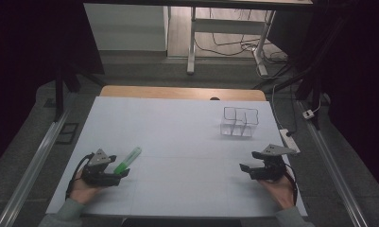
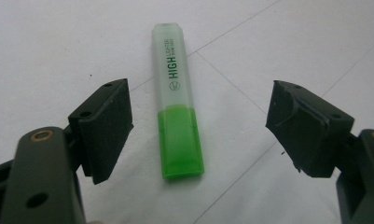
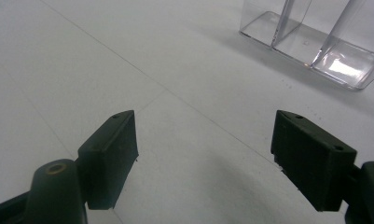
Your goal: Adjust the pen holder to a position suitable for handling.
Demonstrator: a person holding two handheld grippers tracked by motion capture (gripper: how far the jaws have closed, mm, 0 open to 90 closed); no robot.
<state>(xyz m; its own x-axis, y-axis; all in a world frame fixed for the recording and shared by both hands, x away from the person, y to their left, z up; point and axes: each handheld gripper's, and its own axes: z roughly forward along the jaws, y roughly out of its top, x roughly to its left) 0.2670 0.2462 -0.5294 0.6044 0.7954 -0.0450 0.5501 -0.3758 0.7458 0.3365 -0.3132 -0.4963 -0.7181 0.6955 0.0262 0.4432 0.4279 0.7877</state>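
We are looking at a white sheet [image 1: 177,142] laid over a wooden table, in a dim room with desk legs and loose cables on the floor beyond it. The sheet is creased into a faint grid and carries very little, which leaves both hands plenty of room to work.

The green highlighter [image 2: 177,107] lies flat on the sheet, near its front left part, its frosted cap pointing away from us and its green body toward us. In the left gripper view it sits between the two black jaws, closer to the left one, touching neither. We read the left gripper [image 1: 123,171] as lined up along the pen so that a squeeze would catch it across its body; for now the jaws stand wide apart and grasp nothing.

The right gripper [image 1: 249,166] rests low on the right side of the sheet, well apart from the highlighter. Its jaws are likewise spread wide with only bare sheet between them, so we take it to be waiting.

Farther back on the right stands a clear plastic organizer [image 1: 239,122], upright, divided into open compartments that all look empty. In the right gripper view it sits ahead of the jaws and off to one side. We judge it a likely place for the pen, which would explain why it stands open-topped and within reach.
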